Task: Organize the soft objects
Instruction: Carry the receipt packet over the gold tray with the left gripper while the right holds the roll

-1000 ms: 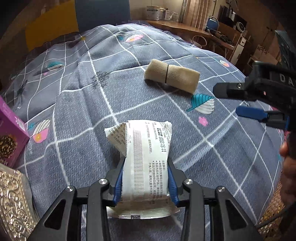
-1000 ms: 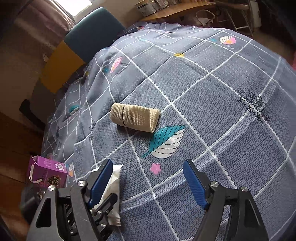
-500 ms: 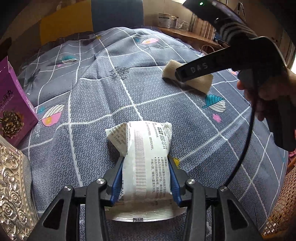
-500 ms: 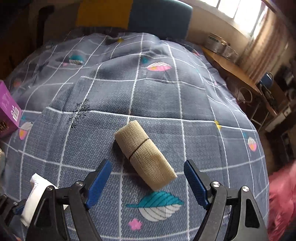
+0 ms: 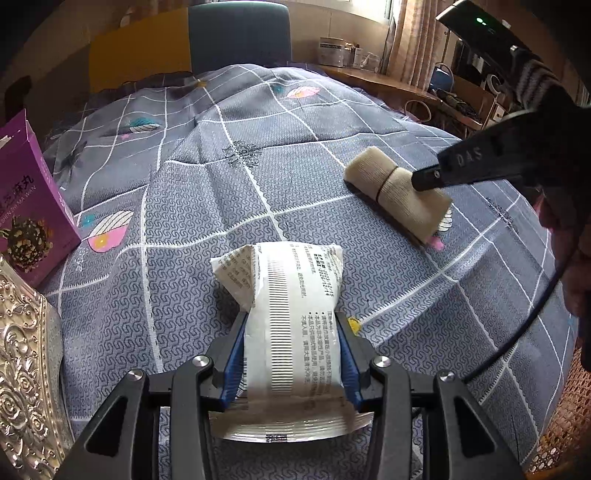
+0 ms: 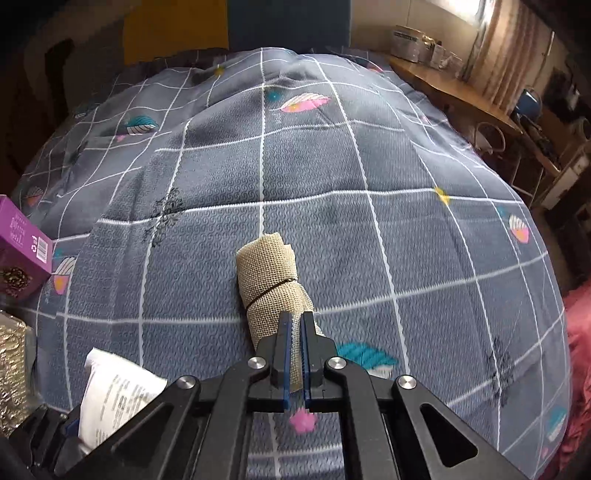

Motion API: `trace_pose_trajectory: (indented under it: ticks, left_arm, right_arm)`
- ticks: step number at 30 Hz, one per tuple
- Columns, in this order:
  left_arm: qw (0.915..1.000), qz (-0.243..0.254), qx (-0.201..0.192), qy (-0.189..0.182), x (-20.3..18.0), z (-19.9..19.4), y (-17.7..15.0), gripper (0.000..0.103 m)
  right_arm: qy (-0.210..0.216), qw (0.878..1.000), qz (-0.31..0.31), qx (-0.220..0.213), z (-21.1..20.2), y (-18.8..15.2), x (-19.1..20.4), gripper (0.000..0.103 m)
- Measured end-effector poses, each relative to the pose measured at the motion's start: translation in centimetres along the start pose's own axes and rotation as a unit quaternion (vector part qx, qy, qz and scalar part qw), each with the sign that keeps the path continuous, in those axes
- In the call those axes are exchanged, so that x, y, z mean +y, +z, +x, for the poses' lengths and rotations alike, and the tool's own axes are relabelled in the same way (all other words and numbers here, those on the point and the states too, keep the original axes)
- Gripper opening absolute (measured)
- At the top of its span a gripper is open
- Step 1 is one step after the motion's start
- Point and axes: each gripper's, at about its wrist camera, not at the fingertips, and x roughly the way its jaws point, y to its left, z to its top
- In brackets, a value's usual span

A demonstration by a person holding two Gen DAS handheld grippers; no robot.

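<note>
My left gripper (image 5: 291, 325) is shut on a white printed soft packet (image 5: 291, 310) and holds it just over the grey patterned bedspread (image 5: 207, 206). The packet's end also shows in the right wrist view (image 6: 114, 391). My right gripper (image 6: 294, 321) is shut on the near end of a beige rolled bandage (image 6: 269, 273) bound by a dark band; the roll lies on the bedspread. In the left wrist view the right gripper (image 5: 424, 181) reaches the roll (image 5: 391, 192) from the right.
A purple box (image 5: 26, 199) stands at the left edge, with an embossed silver box (image 5: 22, 369) in front of it. The purple box also shows in the right wrist view (image 6: 22, 243). A blue chair (image 5: 240, 33) and a wooden desk (image 5: 388, 81) stand beyond the bed.
My right gripper moved in over the beige roll and closed from wide open onto its near end. My left gripper kept hold of the white packet and shifted slightly.
</note>
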Motion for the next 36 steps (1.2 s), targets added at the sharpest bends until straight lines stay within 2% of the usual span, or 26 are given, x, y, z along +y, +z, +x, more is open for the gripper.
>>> trace_pose_trajectory:
  ticks: [5, 7, 12, 13, 14, 16, 19, 22, 25, 28, 32, 36]
  left_arm:
    - [1.0, 0.004, -0.003, 0.005, -0.2, -0.1, -0.2, 0.045]
    - [1.0, 0.001, -0.003, 0.005, -0.2, -0.2, -0.2, 0.044]
    - [1.0, 0.001, -0.006, 0.008, -0.5, -0.3, -0.4, 0.045]
    - [0.9999, 0.001, -0.006, 0.008, -0.5, -0.3, -0.4, 0.045]
    - [0.9999, 0.001, -0.006, 0.008, -0.5, -0.3, -0.4, 0.045]
    - [0.9999, 0.002, -0.007, 0.01, -0.7, -0.4, -0.5, 0.045]
    - [0.9999, 0.005, -0.007, 0.013, -0.8, -0.5, -0.5, 0.045]
    - [0.9998, 0.007, -0.008, 0.016, -0.7, -0.4, -0.4, 0.045]
    - [0.9997, 0.01, -0.006, 0.02, -0.7, -0.5, -0.3, 0.044]
    - [0.9998, 0.002, 0.01, 0.02, -0.5, -0.7, 0.2, 0.042]
    - [0.9996, -0.002, 0.018, 0.021, 0.0, -1.1, 0.8, 0.041]
    - [0.9997, -0.007, 0.009, 0.02, 0.6, -3.1, 2.3, 0.041]
  right_arm:
    - [0.035, 0.999, 0.037, 0.002, 0.1, -2.8, -0.5, 0.005]
    - [0.064, 0.996, 0.055, 0.011, 0.7, -3.2, -1.1, 0.005]
    - [0.092, 0.992, 0.082, 0.007, 1.1, -3.1, -2.3, 0.01]
    - [0.097, 0.992, 0.086, 0.011, 1.1, -3.2, -2.3, 0.017]
    - [0.104, 0.991, 0.089, 0.014, 1.2, -3.2, -2.3, 0.033]
    - [0.111, 0.99, 0.086, 0.011, 1.1, -3.3, -2.1, 0.046]
    - [0.099, 0.993, 0.069, 0.009, 1.2, -3.4, -1.5, 0.045]
    - [0.061, 0.997, 0.04, -0.004, 1.2, -3.5, -0.8, 0.015]
    - [0.054, 0.998, 0.029, -0.008, 1.2, -3.4, -0.4, 0.008]
    - [0.049, 0.998, 0.028, 0.008, 2.1, -3.4, -0.6, 0.008]
    - [0.053, 0.998, 0.031, 0.009, 2.3, -3.3, -0.9, 0.008]
    - [0.053, 0.998, 0.033, 0.007, 2.4, -3.2, -1.0, 0.008]
